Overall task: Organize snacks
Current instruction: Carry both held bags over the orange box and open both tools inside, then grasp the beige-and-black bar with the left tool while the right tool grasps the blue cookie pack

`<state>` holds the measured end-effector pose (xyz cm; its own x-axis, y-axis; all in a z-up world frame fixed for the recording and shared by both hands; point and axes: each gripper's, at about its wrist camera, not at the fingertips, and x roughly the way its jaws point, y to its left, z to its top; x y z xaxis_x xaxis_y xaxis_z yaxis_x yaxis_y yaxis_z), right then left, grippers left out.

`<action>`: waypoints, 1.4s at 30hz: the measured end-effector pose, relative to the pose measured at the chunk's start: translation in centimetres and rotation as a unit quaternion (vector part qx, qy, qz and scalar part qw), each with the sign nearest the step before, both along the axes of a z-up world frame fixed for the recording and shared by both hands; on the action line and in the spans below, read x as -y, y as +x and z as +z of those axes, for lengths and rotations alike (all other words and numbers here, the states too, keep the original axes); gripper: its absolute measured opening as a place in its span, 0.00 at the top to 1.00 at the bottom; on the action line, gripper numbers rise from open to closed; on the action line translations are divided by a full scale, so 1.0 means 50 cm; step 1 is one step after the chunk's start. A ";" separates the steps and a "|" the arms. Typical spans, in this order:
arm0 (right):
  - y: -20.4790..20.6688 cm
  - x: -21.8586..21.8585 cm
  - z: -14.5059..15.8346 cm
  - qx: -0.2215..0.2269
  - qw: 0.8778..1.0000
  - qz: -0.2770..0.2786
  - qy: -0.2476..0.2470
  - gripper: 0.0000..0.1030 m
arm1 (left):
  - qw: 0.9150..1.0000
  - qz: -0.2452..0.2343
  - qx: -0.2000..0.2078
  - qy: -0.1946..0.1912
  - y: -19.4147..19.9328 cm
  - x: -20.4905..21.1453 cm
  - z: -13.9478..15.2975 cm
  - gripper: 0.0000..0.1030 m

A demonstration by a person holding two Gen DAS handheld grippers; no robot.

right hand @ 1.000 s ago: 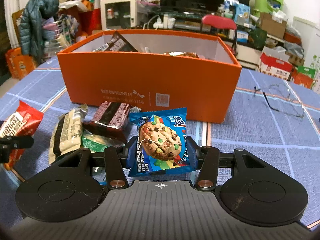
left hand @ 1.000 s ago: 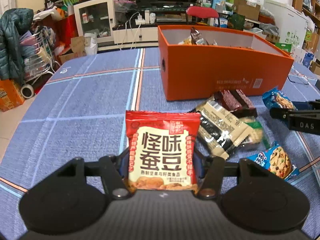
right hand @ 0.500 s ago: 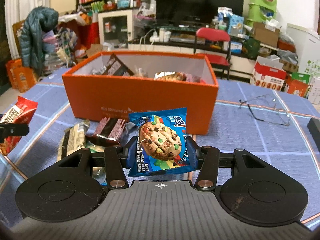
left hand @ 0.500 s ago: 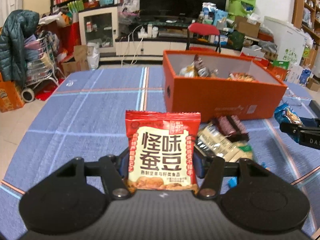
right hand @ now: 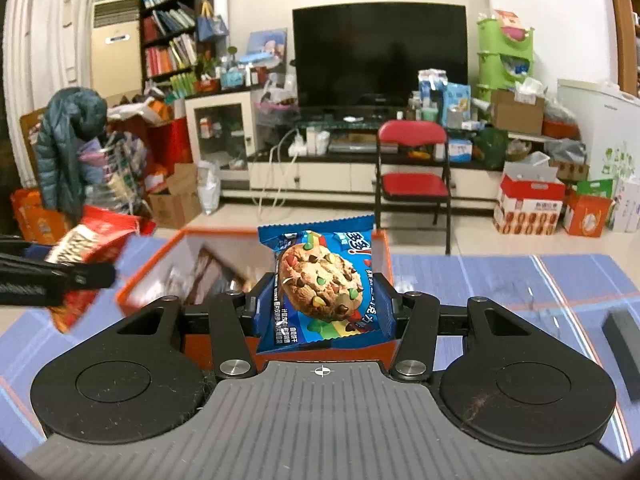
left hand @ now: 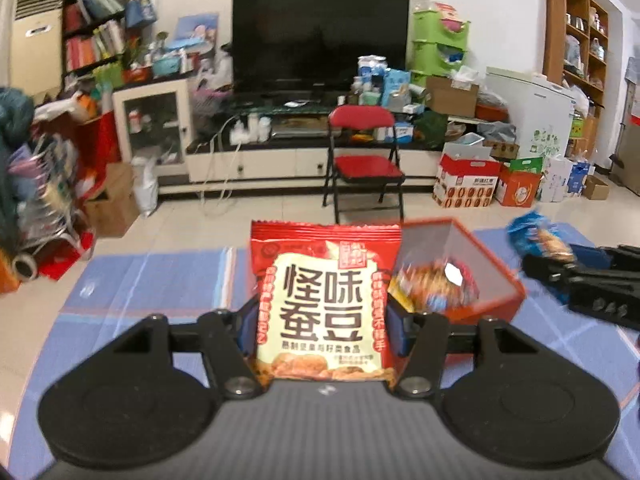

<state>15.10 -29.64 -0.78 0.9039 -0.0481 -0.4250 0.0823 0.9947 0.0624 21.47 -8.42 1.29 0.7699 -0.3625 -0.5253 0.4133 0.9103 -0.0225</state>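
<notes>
Both wrist views face forward, sharing orange box (left hand: 494, 276), television (right hand: 380, 54), somewhat blurred

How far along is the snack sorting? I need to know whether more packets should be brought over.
Partly done. The open orange cardboard box already holds several wrapped snacks. In hand: the left gripper is shut on a red broad-bean packet, and the right gripper on a blue chocolate-chip cookie packet, both raised near the box. Left: dropping both in; the now views show no other loose snacks.

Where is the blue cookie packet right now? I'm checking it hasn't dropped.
The blue cookie packet is clamped in the right gripper, above the open orange cardboard box.
</notes>
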 end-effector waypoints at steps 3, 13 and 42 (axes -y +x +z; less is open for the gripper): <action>0.078 0.002 0.020 -0.008 1.000 0.003 -0.002 0.65 | 1.000 0.001 -0.014 -0.003 0.071 0.067 0.000 0.44; 0.127 0.043 0.014 -0.039 0.999 -0.017 0.014 0.57 | 0.999 0.014 -0.022 -0.022 0.090 0.043 -0.018 0.32; -0.021 -0.152 -0.220 -0.237 0.849 0.462 -0.095 0.33 | 0.989 0.077 -0.128 -0.020 -0.115 -0.216 -0.212 0.11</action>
<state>14.05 -22.05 -11.78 0.3220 0.4814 -0.8152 -0.7684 0.6360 0.0721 15.74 2.37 -9.30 0.6609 -0.2758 -0.6980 0.2468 0.9582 -0.1449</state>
